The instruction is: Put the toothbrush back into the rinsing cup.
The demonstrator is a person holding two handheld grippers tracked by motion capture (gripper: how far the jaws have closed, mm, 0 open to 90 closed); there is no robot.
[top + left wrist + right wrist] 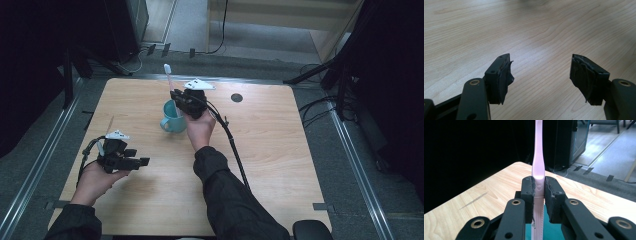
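A pink toothbrush stands upright with its white head up and its lower end inside a teal mug near the table's middle. My right gripper is shut on the toothbrush handle, just above the mug; teal shows below the jaws. At the table's left, my left gripper hangs over bare wood, open, with nothing between its pads.
The wooden table has a round dark hole at the back right. A black cable trails from the right gripper across the table. Dark cabinets and stands rise beyond the far edge.
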